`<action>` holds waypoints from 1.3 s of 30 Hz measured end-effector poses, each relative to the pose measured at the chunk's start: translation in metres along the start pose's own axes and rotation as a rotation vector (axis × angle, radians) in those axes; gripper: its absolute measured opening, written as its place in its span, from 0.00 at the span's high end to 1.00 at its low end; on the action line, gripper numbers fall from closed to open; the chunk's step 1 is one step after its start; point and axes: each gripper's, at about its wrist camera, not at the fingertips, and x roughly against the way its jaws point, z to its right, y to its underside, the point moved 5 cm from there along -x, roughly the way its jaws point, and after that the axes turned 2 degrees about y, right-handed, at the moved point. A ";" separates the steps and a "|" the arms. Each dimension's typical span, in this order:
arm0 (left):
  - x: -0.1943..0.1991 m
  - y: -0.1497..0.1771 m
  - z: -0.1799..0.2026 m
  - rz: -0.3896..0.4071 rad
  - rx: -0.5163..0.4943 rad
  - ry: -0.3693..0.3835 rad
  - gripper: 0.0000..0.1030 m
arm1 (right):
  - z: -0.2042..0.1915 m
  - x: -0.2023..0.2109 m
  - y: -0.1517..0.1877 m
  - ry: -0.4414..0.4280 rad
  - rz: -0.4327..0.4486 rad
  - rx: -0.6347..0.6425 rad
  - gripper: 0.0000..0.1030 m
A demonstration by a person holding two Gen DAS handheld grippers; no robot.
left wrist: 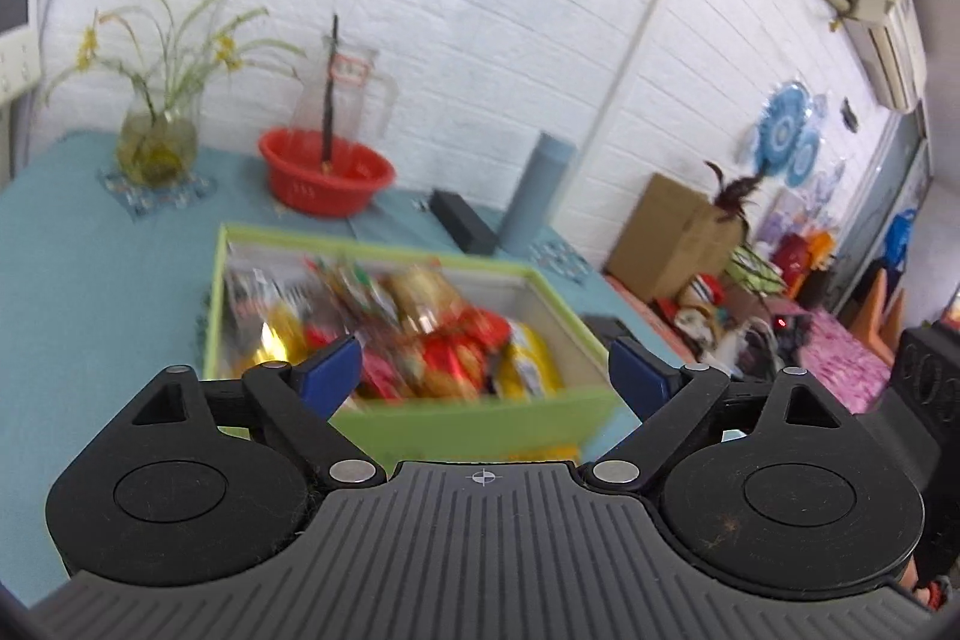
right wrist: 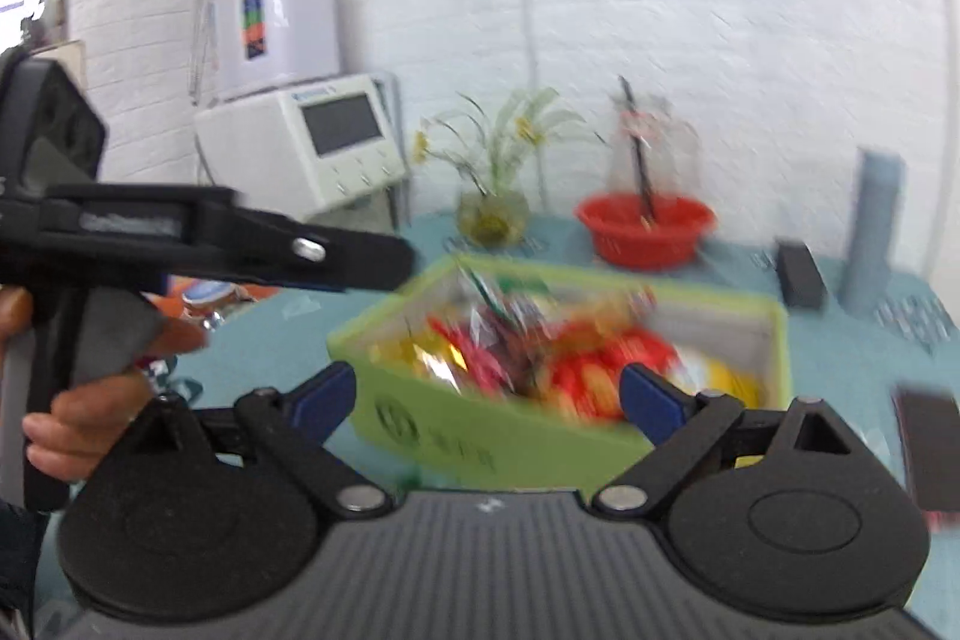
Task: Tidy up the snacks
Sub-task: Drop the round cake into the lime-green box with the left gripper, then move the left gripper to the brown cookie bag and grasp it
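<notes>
Green box (left wrist: 420, 424) of snack packets (left wrist: 444, 352): on worktop (left wrist: 90, 280), just ahead of both jaws. Left gripper (left wrist: 486, 370), right gripper (right wrist: 489, 394): released, empty. Advice: approach slowly, pinch one packet's edge, avoid the box wall.

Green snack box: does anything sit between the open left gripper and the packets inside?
Nothing visible does. The left gripper is open and empty, facing the green snack box; only the box's near wall lies before the snack packets, whose top is open.

Snack-filled green box (left wrist: 456, 430) between parted fingers (left wrist: 333, 370)
</notes>
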 end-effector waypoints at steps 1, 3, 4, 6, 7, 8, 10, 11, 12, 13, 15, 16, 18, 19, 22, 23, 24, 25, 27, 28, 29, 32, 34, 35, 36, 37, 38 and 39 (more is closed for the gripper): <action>0.000 0.012 0.004 -0.019 0.008 0.006 0.24 | 0.007 0.008 0.015 0.030 -0.020 -0.024 0.09; -0.003 0.037 0.012 -0.062 0.026 0.022 0.24 | 0.023 0.021 0.049 0.088 -0.075 -0.077 0.09; -0.007 0.049 0.014 -0.088 0.043 0.029 0.24 | 0.030 0.023 0.065 0.102 -0.101 -0.104 0.09; -0.021 0.072 0.019 -0.155 0.082 0.045 0.27 | 0.041 0.025 0.090 0.107 -0.145 -0.159 0.09; -0.029 0.081 0.021 -0.192 0.101 0.045 0.29 | 0.046 0.024 0.096 0.113 -0.160 -0.174 0.09; -0.037 0.086 0.023 -0.223 0.118 0.049 0.33 | 0.049 0.025 0.100 0.120 -0.167 -0.172 0.09; -0.050 0.088 0.034 -0.264 0.137 0.079 0.38 | 0.054 0.022 0.098 0.134 -0.160 -0.137 0.09; -0.056 0.084 0.041 -0.267 0.132 0.096 0.40 | 0.058 0.019 0.094 0.138 -0.155 -0.117 0.09; -0.061 0.080 0.048 -0.266 0.123 0.105 0.43 | 0.062 0.015 0.090 0.141 -0.154 -0.102 0.09; -0.069 0.073 0.057 -0.266 0.111 0.122 0.44 | 0.067 0.008 0.082 0.140 -0.155 -0.086 0.09; -0.087 0.062 0.073 -0.282 0.103 0.173 0.48 | 0.075 -0.005 0.077 0.140 -0.166 -0.064 0.09; -0.097 0.061 0.079 -0.301 0.104 0.198 0.49 | 0.079 -0.010 0.076 0.142 -0.174 -0.056 0.09; -0.122 0.061 0.089 -0.365 0.108 0.205 0.54 | 0.086 -0.018 0.079 0.128 -0.195 -0.049 0.09; -0.133 0.063 0.091 -0.389 0.105 0.202 0.55 | 0.089 -0.021 0.080 0.117 -0.201 -0.052 0.09; -0.165 0.075 0.091 -0.464 0.105 0.140 0.63 | 0.093 -0.029 0.085 0.062 -0.220 -0.071 0.09; -0.172 0.079 0.091 -0.478 0.099 0.128 0.65 | 0.092 -0.030 0.085 0.053 -0.215 -0.067 0.08; -0.178 0.083 0.092 -0.487 0.095 0.117 0.67 | 0.091 -0.032 0.085 0.045 -0.219 -0.059 0.08; -0.179 0.086 0.094 -0.483 0.084 0.112 0.68 | 0.088 -0.033 0.084 0.036 -0.222 -0.049 0.08; -0.175 0.088 0.097 -0.479 0.043 0.079 0.78 | 0.080 -0.030 0.085 0.025 -0.223 -0.034 0.08; -0.172 0.090 0.098 -0.479 0.020 0.061 0.79 | 0.076 -0.027 0.086 0.021 -0.226 -0.023 0.08; -0.167 0.092 0.099 -0.478 0.002 0.050 0.80 | 0.071 -0.024 0.088 0.013 -0.226 -0.019 0.08; -0.146 0.104 0.105 -0.466 -0.040 0.023 0.80 | 0.055 -0.007 0.098 -0.010 -0.218 -0.027 0.08; -0.130 0.115 0.109 -0.461 -0.063 0.019 0.80 | 0.041 0.006 0.108 -0.008 -0.223 -0.015 0.08; -0.120 0.121 0.112 -0.456 -0.077 0.016 0.80 | 0.033 0.013 0.113 -0.006 -0.223 -0.008 0.08; -0.111 0.127 0.115 -0.454 -0.091 0.014 0.79 | 0.027 0.020 0.118 -0.003 -0.223 -0.002 0.08; -0.102 0.132 0.117 -0.451 -0.102 0.014 0.78 | 0.019 0.027 0.123 -0.001 -0.224 0.005 0.08; -0.094 0.138 0.120 -0.447 -0.113 0.017 0.77 | 0.012 0.033 0.128 0.002 -0.223 0.012 0.08; -0.086 0.143 0.123 -0.444 -0.124 0.018 0.76 | 0.004 0.039 0.132 0.009 -0.222 0.019 0.08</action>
